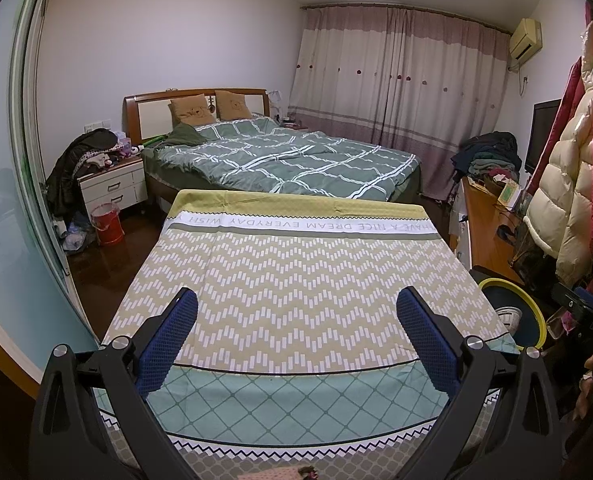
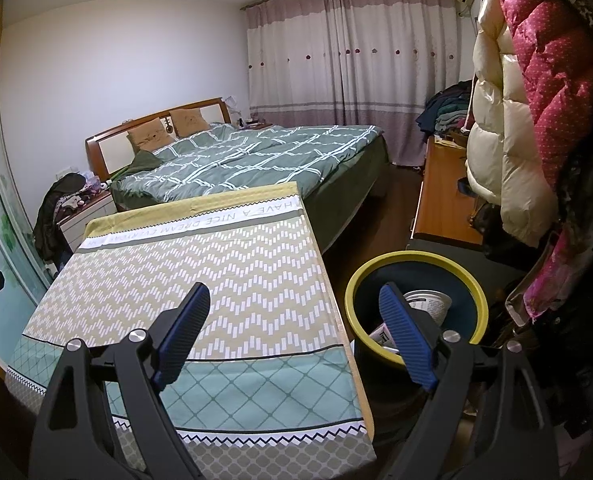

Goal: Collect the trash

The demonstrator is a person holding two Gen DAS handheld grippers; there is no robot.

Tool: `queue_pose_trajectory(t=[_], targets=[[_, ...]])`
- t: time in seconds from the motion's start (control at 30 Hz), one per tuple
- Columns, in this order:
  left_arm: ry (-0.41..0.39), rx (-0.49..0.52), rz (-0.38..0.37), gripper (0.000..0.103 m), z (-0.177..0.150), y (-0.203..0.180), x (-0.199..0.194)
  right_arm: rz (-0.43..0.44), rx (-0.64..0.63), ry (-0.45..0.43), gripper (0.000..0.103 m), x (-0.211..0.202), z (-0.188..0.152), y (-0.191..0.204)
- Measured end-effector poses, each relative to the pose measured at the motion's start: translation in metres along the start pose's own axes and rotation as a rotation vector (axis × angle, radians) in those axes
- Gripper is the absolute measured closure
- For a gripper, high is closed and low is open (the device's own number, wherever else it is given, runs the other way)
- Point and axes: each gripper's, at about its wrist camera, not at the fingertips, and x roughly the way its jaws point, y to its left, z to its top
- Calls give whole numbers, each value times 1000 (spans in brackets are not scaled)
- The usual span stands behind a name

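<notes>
Behind the cloth-covered counter (image 2: 200, 280) we are holding both claws, left (image 1: 296, 336) and right (image 2: 294, 332), spread empty; trash, a light crushable paper cup (image 2: 430, 306), is lying in the bin (image 2: 481, 304), best pinched at its rim.

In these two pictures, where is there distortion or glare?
Left wrist view: straight curtains bow outward, corners go black, the dark floor shows a glossy sheen. Right wrist view: the same bending, strongest on the wardrobe door at the edge.
</notes>
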Motion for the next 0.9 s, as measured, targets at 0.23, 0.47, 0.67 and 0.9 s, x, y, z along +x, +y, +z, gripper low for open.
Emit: queue_pose_trajectory(t=[0.23,0.47,0.67,0.9], targets=[[5,-1,-2,5,-2,0,3,1,1,5,21,2,-2,1],[7,0,-3,5,-4,0,5,1,1,6,21,3,-2,2],[12,2,-4,5,-7,1,7,3,3,11,21,5,-4,1],[10,1,-5,5,-8,1,8,3,3,12,21,5,-5,2]])
